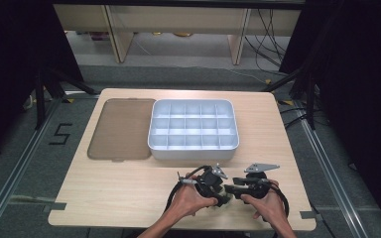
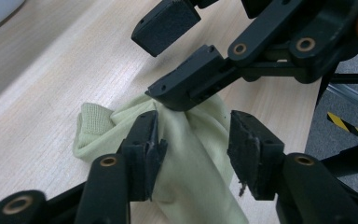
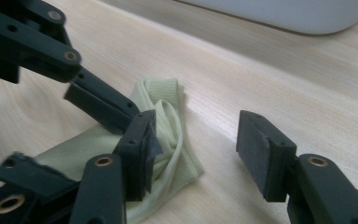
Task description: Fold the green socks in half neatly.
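A pale yellow-green cloth (image 2: 191,154) lies bunched on the wooden table (image 1: 129,183) near its front edge. In the left gripper view my left gripper (image 2: 196,154) straddles it, jaws apart, and the fabric runs up between the pads. My right gripper (image 2: 177,56) comes in from the top right, and its lower finger rests on the cloth's upper fold. In the right gripper view, the right gripper (image 3: 200,144) is open; its left finger stands over the cloth (image 3: 168,121) and bare wood shows in the gap. In the high view both grippers (image 1: 226,192) meet tip to tip and hide the cloth.
A white tray (image 1: 193,148) with several compartments sits at the middle of the table beyond the hands. A brownish translucent lid (image 1: 119,129) lies flat to its left. The tray's wall (image 3: 284,14) is close behind the cloth. The table's front edge runs just under the hands.
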Action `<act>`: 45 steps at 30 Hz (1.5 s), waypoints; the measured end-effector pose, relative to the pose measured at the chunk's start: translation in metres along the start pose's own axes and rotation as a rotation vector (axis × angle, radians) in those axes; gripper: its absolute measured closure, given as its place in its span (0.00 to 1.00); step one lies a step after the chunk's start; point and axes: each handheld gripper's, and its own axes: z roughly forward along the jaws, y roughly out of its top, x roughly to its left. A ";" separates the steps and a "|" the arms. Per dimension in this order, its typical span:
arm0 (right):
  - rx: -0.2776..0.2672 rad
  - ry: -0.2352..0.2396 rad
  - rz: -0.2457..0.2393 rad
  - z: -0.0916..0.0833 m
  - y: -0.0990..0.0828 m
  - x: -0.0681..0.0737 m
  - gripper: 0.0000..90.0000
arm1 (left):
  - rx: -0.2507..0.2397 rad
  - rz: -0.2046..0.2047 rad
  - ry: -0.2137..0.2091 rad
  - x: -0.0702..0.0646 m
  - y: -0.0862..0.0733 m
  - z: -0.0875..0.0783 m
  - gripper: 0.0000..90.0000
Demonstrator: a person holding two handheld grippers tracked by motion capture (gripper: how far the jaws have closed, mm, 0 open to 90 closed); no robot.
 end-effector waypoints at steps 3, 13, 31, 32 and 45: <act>0.017 -0.013 0.004 0.000 -0.001 0.000 0.54 | 0.002 0.017 0.003 -0.001 -0.003 -0.006 0.55; 0.019 -0.016 -0.019 0.002 -0.001 0.000 0.54 | -0.056 0.010 -0.002 -0.003 -0.020 -0.034 0.63; 0.036 -0.028 -0.019 0.003 -0.003 0.001 0.54 | 0.007 0.039 0.010 -0.008 -0.010 -0.014 0.97; 0.040 -0.033 -0.018 0.003 -0.003 0.001 0.54 | 0.011 0.042 0.012 -0.009 -0.011 -0.011 0.97; 0.022 -0.043 -0.014 0.006 -0.005 0.001 0.56 | 0.071 0.122 0.054 -0.020 -0.007 0.007 0.95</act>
